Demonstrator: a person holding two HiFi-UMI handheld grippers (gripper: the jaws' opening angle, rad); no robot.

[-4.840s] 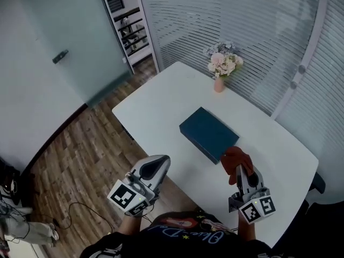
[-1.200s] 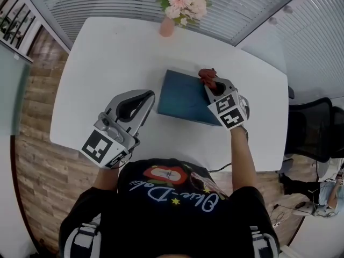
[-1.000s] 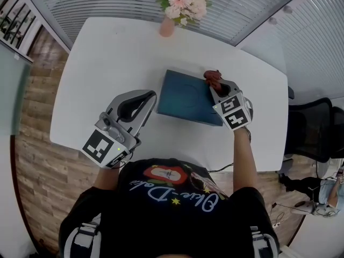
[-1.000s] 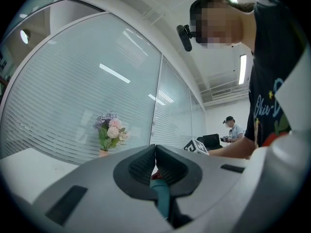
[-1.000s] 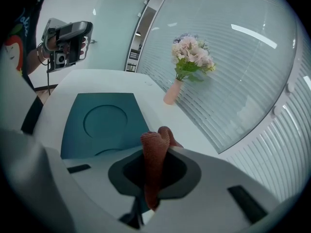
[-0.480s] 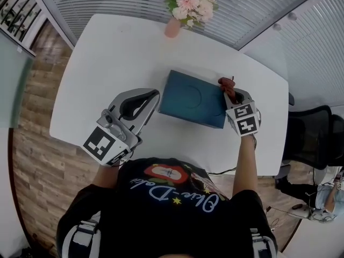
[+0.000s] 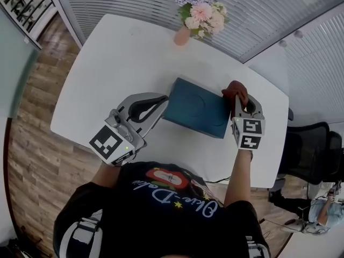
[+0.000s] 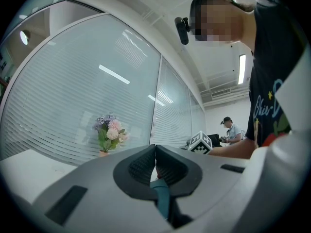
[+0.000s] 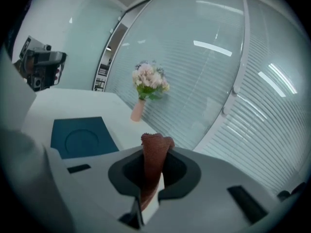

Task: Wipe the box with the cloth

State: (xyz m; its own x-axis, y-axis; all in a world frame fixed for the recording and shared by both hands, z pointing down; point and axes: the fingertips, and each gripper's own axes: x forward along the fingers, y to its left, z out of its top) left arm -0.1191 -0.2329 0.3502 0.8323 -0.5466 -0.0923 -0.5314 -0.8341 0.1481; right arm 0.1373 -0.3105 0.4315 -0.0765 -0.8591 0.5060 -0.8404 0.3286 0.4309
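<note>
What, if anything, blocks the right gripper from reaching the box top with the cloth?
Nothing visible, so likely yes. The right gripper, shut on the cloth, is at the right edge of the box; its top is bare, and the left gripper sits at the opposite side.

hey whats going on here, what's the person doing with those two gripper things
A person is wiping a dark teal box on a white table. The right gripper is shut on a reddish-brown cloth, which is at the box's far right corner. The left gripper has its jaws together with nothing between them, and its tip is at the box's left edge, perhaps steadying it. A vase of flowers stands beyond.
</note>
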